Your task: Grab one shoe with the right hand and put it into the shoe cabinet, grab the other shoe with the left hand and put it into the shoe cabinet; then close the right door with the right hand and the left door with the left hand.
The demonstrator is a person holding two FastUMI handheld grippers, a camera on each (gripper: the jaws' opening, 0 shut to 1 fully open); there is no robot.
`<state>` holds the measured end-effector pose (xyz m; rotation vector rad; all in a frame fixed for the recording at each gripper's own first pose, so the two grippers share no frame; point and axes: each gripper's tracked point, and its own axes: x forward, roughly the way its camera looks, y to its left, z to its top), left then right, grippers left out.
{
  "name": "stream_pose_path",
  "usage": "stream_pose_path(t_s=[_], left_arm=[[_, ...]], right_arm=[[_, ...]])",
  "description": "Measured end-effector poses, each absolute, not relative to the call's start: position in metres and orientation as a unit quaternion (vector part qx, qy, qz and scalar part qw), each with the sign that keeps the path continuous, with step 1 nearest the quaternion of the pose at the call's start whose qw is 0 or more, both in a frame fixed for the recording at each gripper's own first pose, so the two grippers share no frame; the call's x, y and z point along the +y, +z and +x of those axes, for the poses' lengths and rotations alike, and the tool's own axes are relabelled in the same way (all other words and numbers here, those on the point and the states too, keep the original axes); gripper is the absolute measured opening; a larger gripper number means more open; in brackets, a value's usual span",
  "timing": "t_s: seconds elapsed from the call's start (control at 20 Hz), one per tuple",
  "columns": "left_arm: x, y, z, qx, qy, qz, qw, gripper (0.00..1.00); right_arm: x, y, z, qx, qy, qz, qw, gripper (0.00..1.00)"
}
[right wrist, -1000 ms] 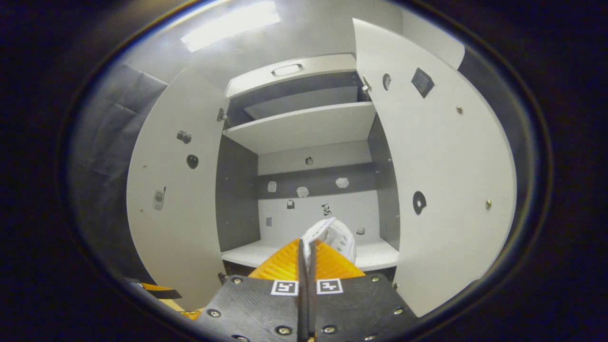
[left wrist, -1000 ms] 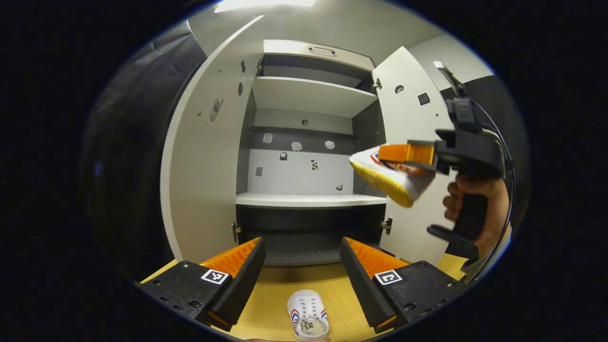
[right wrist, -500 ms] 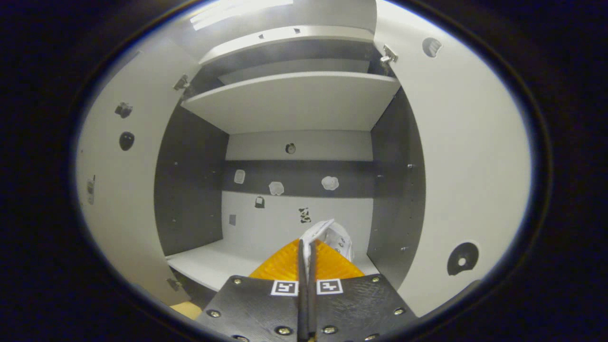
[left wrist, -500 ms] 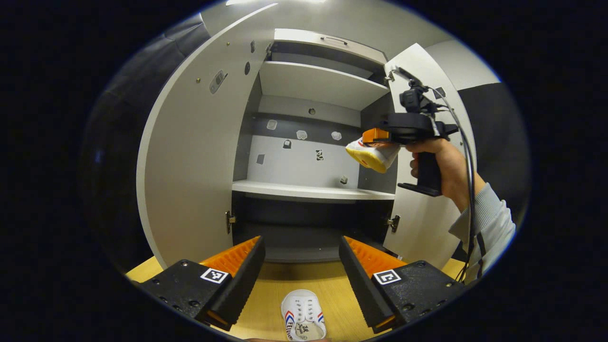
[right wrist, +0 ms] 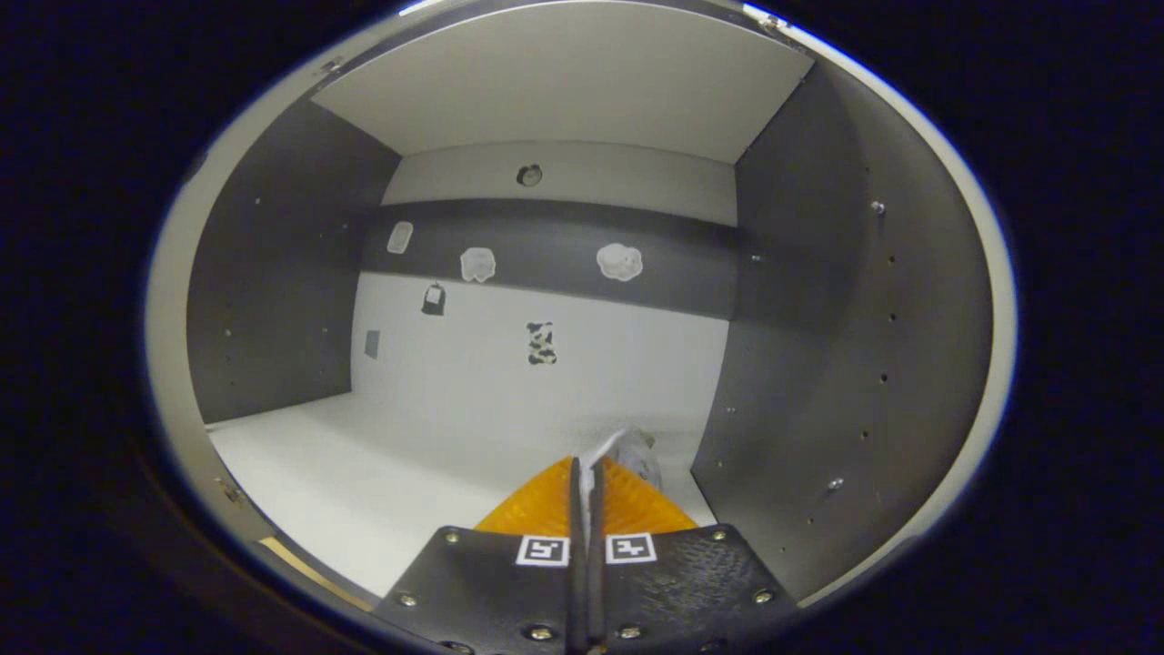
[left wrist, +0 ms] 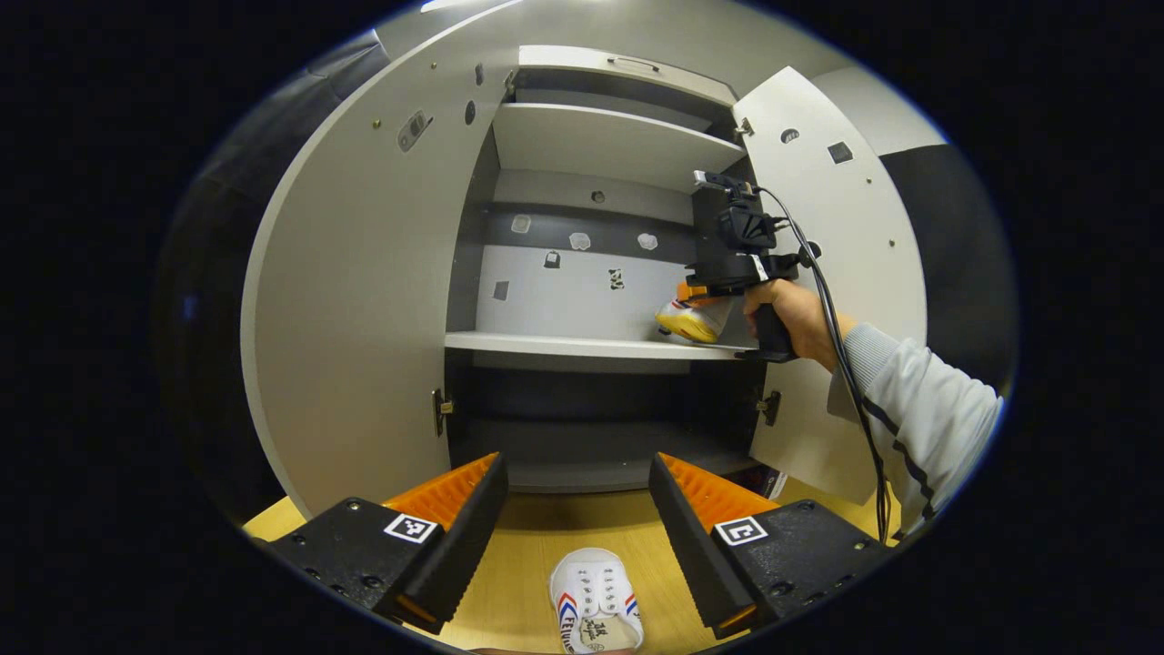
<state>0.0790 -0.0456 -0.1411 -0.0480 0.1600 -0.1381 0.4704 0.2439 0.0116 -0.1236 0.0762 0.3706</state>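
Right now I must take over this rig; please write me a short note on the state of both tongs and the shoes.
Right tongs: shut on the first shoe, low over the middle shelf at its right end, not released.
Left tongs: open, empty, above the second shoe on the wooden floor.
Done: nothing is stored.
Left: release, store the second shoe, close the right door, then the left door.

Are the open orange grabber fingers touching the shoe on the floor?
Apart. In the left gripper view the left gripper is open, and the shoe lies on the floor between and below its fingers, with bare wood either side.
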Motion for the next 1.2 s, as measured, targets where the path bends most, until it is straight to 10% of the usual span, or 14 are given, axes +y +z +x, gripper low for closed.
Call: stream_pose_path(t_s=[0.15,0.3,1.2], left_arm=[[-0.042,-0.153,0.082,0.100,-0.063,-0.019,0.993,0.95],[-0.040,-0.163,0.080,0.116,-0.059,-0.016,0.991,0.95],[-0.034,-0.235,0.038,0.197,-0.062,0.012,0.978,0.96]], right_arm=[[0.253,0.023,0.461,0.018,0.195,-0.045,0.980,0.10],[0.255,0.041,0.432,-0.010,0.195,-0.052,0.979,0.98],[0.151,0.058,0.158,-0.085,0.159,0.000,0.984,0.98]])
